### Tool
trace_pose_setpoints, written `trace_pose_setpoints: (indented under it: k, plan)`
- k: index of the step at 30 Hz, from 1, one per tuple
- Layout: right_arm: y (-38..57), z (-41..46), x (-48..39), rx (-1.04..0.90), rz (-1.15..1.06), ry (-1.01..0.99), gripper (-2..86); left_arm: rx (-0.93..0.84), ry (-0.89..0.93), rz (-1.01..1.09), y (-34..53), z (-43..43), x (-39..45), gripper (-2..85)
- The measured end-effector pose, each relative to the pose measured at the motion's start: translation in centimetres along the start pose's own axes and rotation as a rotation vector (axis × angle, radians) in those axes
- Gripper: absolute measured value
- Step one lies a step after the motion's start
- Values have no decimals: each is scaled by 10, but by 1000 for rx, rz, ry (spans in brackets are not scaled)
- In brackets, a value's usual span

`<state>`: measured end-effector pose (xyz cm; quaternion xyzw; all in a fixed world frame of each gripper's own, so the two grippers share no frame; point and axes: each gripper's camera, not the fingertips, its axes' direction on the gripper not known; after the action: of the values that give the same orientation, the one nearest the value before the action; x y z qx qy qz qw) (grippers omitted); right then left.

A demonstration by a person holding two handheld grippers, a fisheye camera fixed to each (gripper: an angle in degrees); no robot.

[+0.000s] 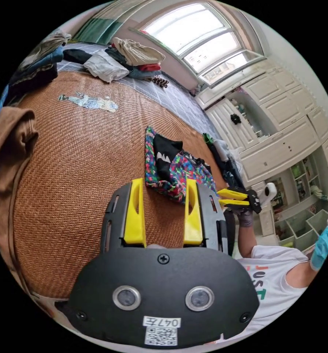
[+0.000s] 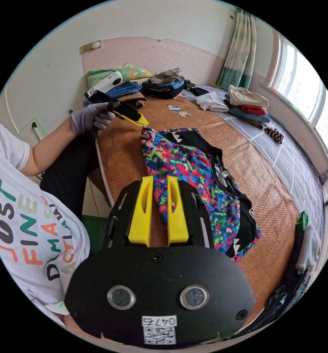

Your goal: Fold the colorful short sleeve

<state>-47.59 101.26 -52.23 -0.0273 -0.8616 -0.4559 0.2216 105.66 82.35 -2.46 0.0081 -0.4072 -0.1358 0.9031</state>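
Observation:
The colorful short sleeve [image 2: 193,173] lies on the woven mat [image 2: 266,191], partly folded, with black panels bearing white teeth shapes at both ends. My right gripper [image 2: 159,181] hovers over the shirt's near edge, its yellow jaws a narrow gap apart and holding nothing. In the left gripper view the shirt [image 1: 171,169] lies bunched just beyond my left gripper [image 1: 164,181], whose jaws stand wide open and empty above the mat [image 1: 79,165]. The right gripper [image 1: 233,198] appears there at the shirt's right, held in a gloved hand. The left gripper [image 2: 134,119] hangs near the shirt's far corner.
Piles of clothes [image 2: 244,101] line the far side of the bed, with more by the headboard [image 2: 164,82]. A brown garment [image 1: 9,154] lies at the mat's edge. Dark clothes [image 2: 303,239] hang off the bed's end. White cabinets [image 1: 281,121] stand beyond.

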Motion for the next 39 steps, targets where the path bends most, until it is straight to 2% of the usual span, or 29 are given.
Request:
trace_pose_setpoints:
  k: [3, 5, 7, 9, 12, 15, 20, 22, 24, 27, 29, 33, 39]
  plan:
    - [-18, 6, -12, 8, 9, -21, 15, 38, -92, -15, 1, 5, 3, 140]
    - [-25, 9, -17, 5, 28, -57, 13, 123, -84, -8, 2, -8, 5, 125]
    - [-29, 10, -19, 5, 44, -74, 12, 130, -97, 55, -5, -16, 15, 117]
    - [-32, 9, -19, 13, 57, -96, 11, -46, -201, 149, -26, 3, 26, 122]
    - [-38, 4, -18, 28, 85, -121, 11, -250, -236, 258, -36, 39, 34, 130]
    - [-40, -2, -17, 37, 108, -121, 11, -293, -307, 361, -19, 41, 49, 123]
    - [-40, -9, -12, 49, 169, -124, 9, -259, -330, 356, 11, 19, 48, 129]
    - [-43, -15, -10, 76, 190, -119, 8, -192, -285, 318, 24, 2, 48, 131]
    - [-49, -22, -12, 111, 194, -118, 6, -91, -105, 253, 37, -20, 43, 128]
    - [-60, -29, -22, 149, 177, -119, 5, -68, 117, 169, 41, -19, 25, 136]
    - [-64, -33, -33, 166, 167, -109, 4, -71, 171, 120, 43, -11, 14, 147]
    - [-57, -40, -39, 195, 191, -118, 0, -69, 181, 26, 47, 4, -2, 155]
    - [-35, -59, -22, 227, 335, -97, -6, -59, 156, -3, 46, 7, 4, 130]
